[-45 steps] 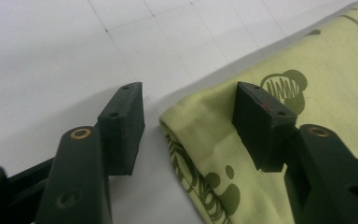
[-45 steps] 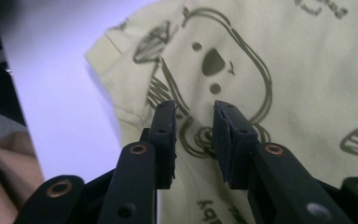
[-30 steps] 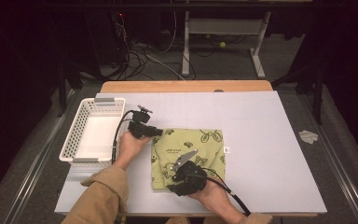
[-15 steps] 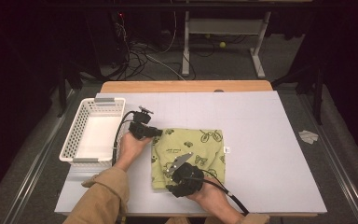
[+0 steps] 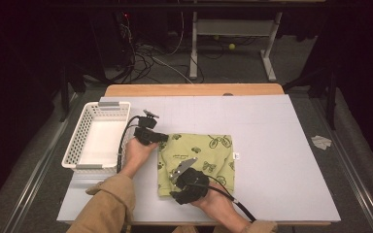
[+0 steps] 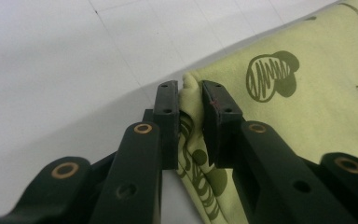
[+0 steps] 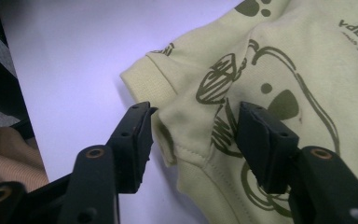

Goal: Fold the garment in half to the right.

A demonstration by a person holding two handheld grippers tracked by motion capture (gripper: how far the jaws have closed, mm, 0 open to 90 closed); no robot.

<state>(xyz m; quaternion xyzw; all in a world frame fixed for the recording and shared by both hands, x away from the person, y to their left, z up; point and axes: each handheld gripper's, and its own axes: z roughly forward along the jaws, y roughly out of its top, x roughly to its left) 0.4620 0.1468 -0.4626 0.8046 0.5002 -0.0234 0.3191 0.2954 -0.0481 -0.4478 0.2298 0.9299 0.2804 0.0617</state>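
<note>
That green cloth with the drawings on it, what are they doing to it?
A person is handling a folded light-green baby garment on a white table with a gripper in each hand. The left gripper has just been closing and pinches a bunched corner of the cloth between its jaws. The right gripper has just been opening; its jaws stand apart around the near edge by a sleeve, without pressing it. A white basket waits beside the left hand, with nothing visible inside.

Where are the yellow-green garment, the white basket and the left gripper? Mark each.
yellow-green garment (image 5: 213, 155), high view, its flat printed middle
white basket (image 5: 80, 138), high view, its left wall
left gripper (image 6: 189, 93), left gripper view, between its jaw tips
</note>
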